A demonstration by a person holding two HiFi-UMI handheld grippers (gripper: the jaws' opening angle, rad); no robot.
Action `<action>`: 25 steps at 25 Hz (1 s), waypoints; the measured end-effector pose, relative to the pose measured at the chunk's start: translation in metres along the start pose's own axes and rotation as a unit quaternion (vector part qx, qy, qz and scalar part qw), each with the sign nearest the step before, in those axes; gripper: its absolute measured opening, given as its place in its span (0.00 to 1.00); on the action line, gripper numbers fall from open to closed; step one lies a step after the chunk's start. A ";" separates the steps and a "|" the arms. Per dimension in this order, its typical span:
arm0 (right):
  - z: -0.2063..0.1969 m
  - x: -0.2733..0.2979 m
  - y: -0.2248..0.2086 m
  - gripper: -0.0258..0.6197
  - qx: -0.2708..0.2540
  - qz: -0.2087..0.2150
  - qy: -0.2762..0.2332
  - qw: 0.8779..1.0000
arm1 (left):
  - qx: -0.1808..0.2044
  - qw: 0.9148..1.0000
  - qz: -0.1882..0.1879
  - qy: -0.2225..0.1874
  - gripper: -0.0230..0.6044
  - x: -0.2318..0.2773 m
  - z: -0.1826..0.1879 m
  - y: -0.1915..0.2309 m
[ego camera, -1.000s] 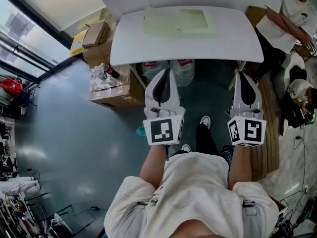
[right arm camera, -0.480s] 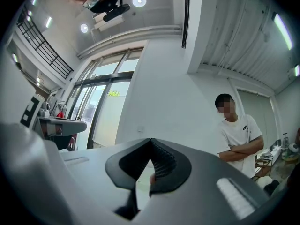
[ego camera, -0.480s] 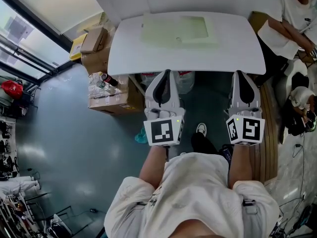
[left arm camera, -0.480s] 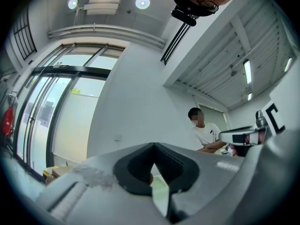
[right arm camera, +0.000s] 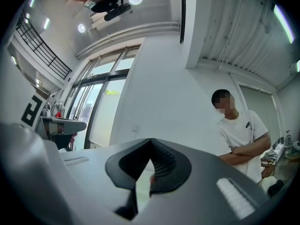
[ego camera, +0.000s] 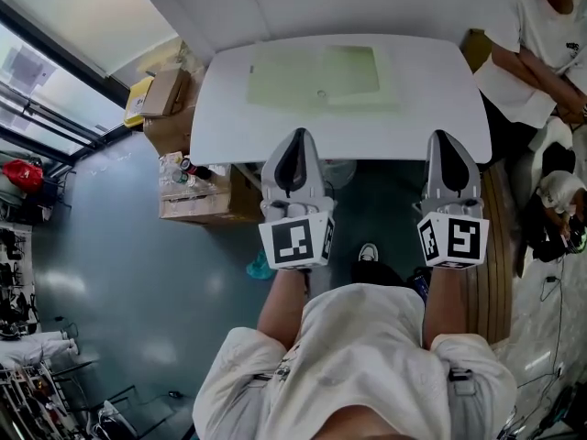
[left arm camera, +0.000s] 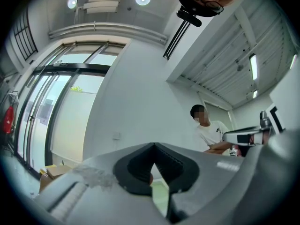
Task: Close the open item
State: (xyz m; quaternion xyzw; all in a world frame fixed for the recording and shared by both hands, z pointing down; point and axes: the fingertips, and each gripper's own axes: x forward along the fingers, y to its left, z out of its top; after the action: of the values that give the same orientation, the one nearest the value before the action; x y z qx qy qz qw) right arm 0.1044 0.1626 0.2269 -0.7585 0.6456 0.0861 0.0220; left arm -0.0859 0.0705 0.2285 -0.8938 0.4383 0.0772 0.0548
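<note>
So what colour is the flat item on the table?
The item is pale green, clearest in the head view.

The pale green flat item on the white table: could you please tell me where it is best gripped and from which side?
Probably a thin outer edge of one side panel, approached low and level from that side. The pale green item lies flat on the table, so only its edges offer a hold; which panel folds over cannot be told.
</note>
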 end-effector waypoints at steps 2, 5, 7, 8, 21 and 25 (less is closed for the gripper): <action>-0.003 0.014 -0.013 0.04 0.002 0.000 0.001 1.000 | 0.000 1.000 0.001 0.001 0.04 0.019 -0.003 -0.004; -0.008 0.035 -0.032 0.04 0.004 -0.001 0.003 1.000 | 0.001 1.000 0.003 0.004 0.04 0.046 -0.008 -0.011; -0.011 0.048 -0.044 0.04 0.005 0.001 0.004 1.000 | 0.001 1.000 0.005 0.006 0.04 0.062 -0.012 -0.015; -0.012 0.053 -0.049 0.04 0.006 0.003 0.005 1.000 | 0.000 1.000 0.007 0.007 0.04 0.069 -0.014 -0.017; -0.032 0.109 -0.094 0.04 0.031 0.021 0.008 0.999 | -0.009 0.999 0.029 0.033 0.04 0.124 -0.047 -0.031; -0.040 0.117 -0.089 0.04 0.031 0.024 0.015 0.999 | -0.010 0.999 0.027 0.034 0.04 0.132 -0.052 -0.027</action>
State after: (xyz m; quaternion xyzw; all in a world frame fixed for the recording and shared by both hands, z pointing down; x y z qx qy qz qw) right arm 0.2140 0.0578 0.2409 -0.7432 0.6660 0.0550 0.0333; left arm 0.0201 -0.0241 0.2558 -0.8844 0.4629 0.0522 0.0286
